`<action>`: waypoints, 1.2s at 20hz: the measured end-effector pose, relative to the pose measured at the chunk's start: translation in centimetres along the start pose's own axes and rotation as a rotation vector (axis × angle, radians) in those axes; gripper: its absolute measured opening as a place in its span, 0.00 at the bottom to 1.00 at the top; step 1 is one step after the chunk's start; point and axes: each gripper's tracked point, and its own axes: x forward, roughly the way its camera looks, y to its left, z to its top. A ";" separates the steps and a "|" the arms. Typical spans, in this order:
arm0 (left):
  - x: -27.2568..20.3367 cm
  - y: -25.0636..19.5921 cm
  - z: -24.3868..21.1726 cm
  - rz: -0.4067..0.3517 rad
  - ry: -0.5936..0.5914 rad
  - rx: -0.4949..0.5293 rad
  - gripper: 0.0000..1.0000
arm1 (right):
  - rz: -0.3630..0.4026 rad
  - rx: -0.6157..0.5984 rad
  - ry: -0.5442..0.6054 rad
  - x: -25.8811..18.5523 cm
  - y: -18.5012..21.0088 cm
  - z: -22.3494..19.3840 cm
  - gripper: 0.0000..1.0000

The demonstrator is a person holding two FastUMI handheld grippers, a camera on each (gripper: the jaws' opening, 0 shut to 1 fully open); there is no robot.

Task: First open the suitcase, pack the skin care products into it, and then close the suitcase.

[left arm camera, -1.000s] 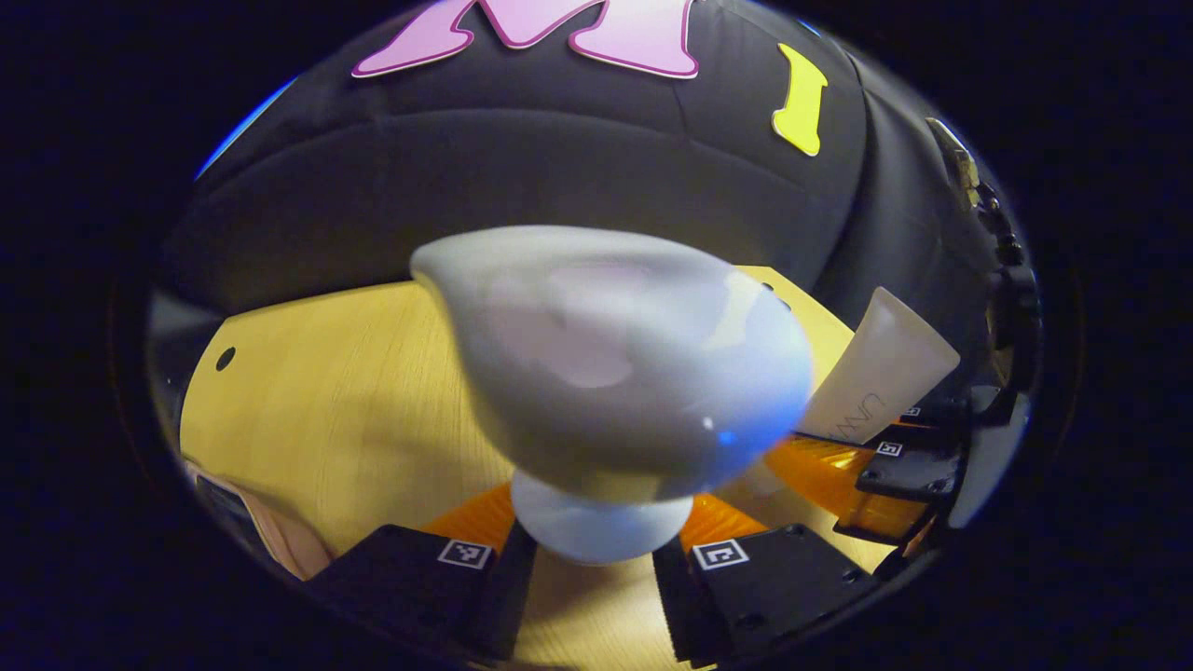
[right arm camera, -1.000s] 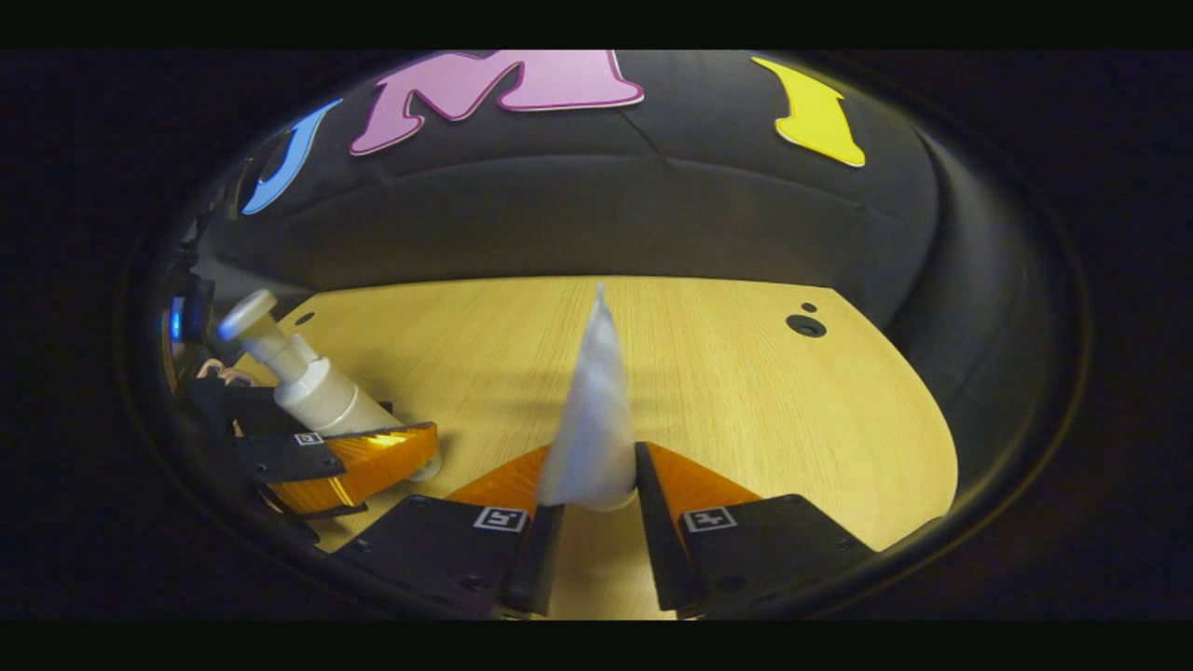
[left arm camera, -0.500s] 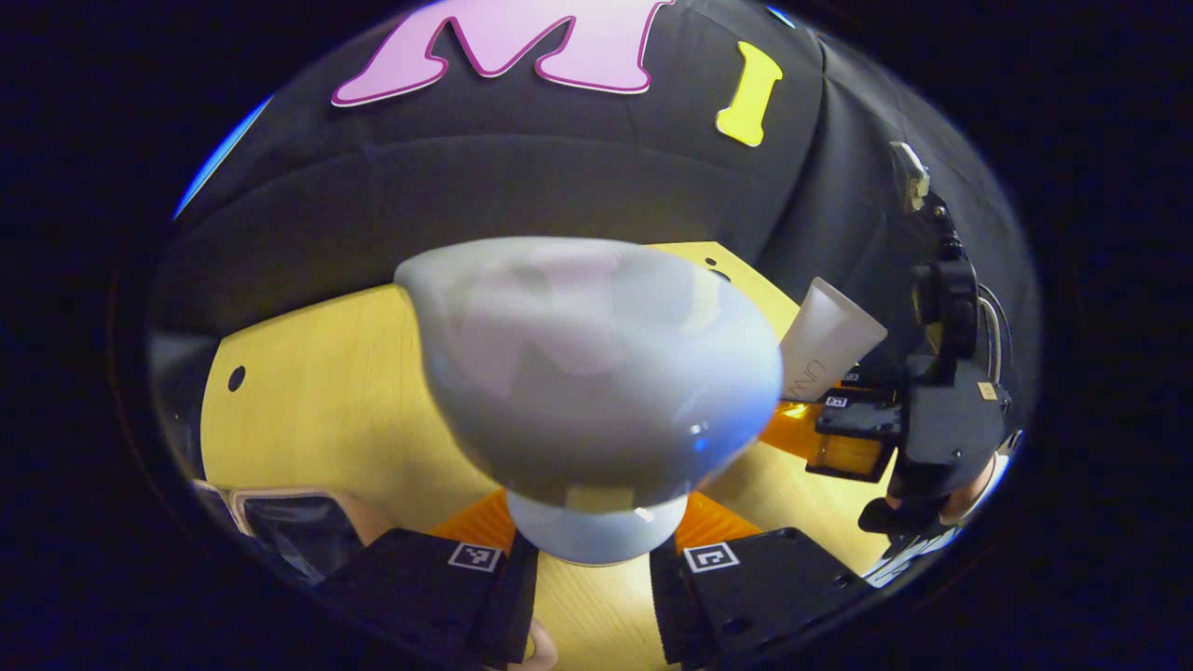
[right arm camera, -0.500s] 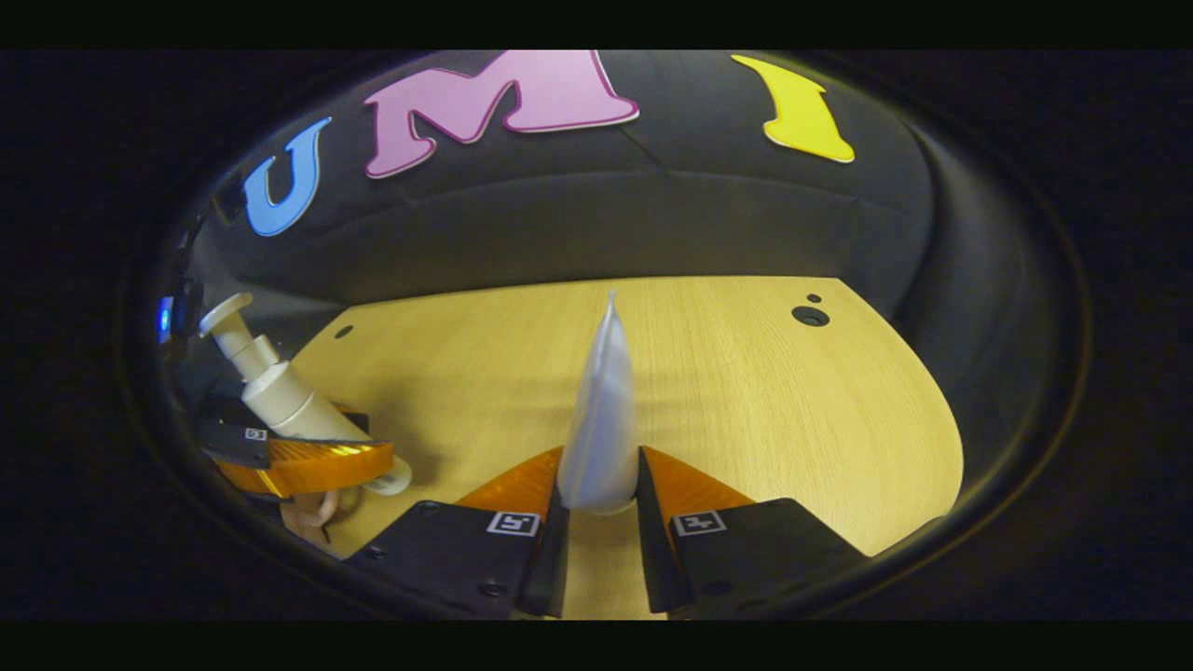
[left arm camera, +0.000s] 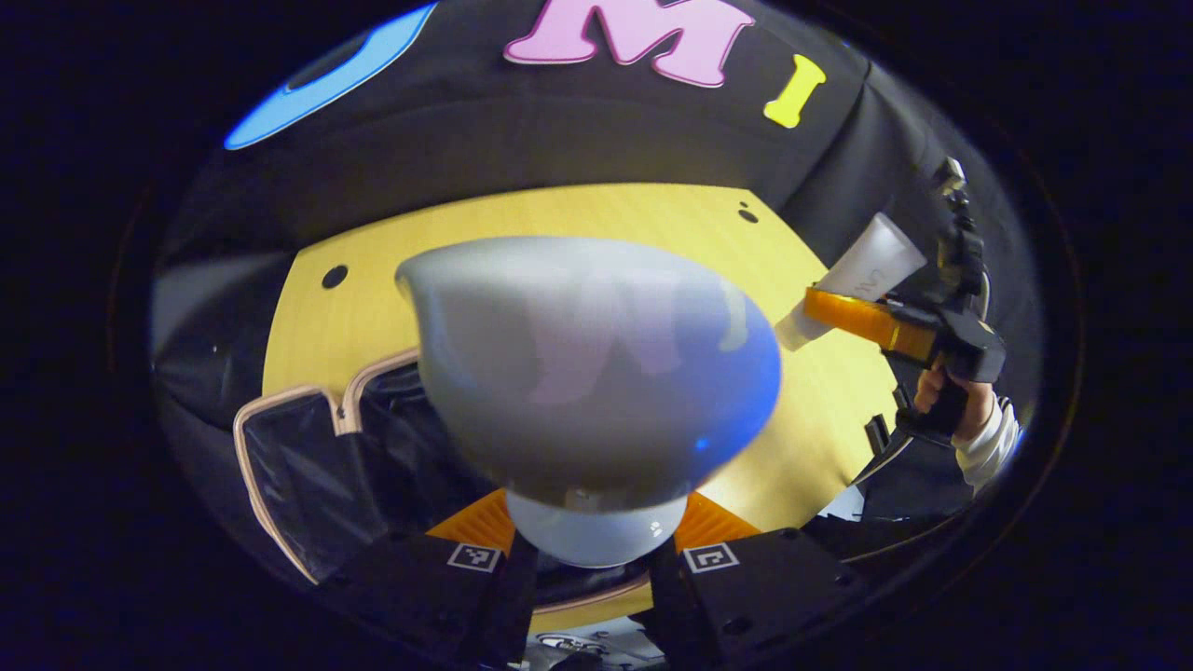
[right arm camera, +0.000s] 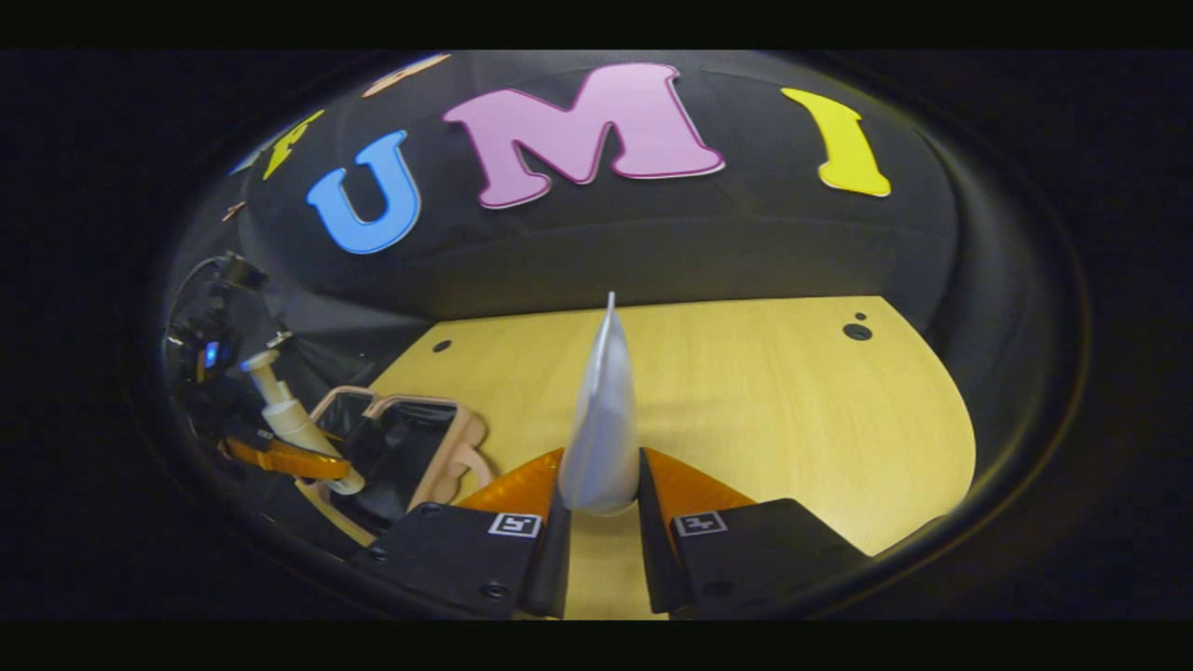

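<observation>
My left gripper (left arm camera: pixel 592 550) is shut on a white pump bottle (left arm camera: pixel 587 373), whose broad pump head looms close in the left gripper view. Below it lies the open suitcase (left arm camera: pixel 308 475), pink-rimmed with black lining. My right gripper (right arm camera: pixel 601 494) is shut on a white tube (right arm camera: pixel 604 419) that stands upright between its orange fingers, above the wooden table (right arm camera: pixel 764 391). In the right gripper view, the left gripper (right arm camera: pixel 280 458) holds the pump bottle (right arm camera: pixel 284 419) over the suitcase (right arm camera: pixel 461 443). In the left gripper view, the right gripper (left arm camera: pixel 867 319) carries the tube (left arm camera: pixel 862 270) at the far right.
The table (left arm camera: pixel 522 214) has small round holes near its far corners. A hand (left arm camera: pixel 969 410) in a white sleeve holds the right gripper. The booth's black cloth wall closes off the back and sides.
Both grippers have lifted and drawn back with their loads. The open suitcase has come into view, now under the left gripper and its pump bottle.
</observation>
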 end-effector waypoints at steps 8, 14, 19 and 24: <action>7.7 2.5 -11.3 0.065 0.451 -0.115 0.57 | 0.076 -0.053 0.003 -2.4 7.4 -1.6 0.32; 12.6 1.6 -15.0 0.058 0.614 -0.259 0.57 | 0.033 -0.063 0.004 -4.7 7.4 -3.1 0.37; 12.9 1.7 -14.7 0.056 0.596 -0.266 0.59 | 0.005 -0.072 0.035 -5.4 7.4 -4.6 0.36; 12.0 1.3 -14.0 0.064 0.497 -0.267 0.73 | 0.046 -0.085 0.072 -4.9 10.0 -5.2 0.36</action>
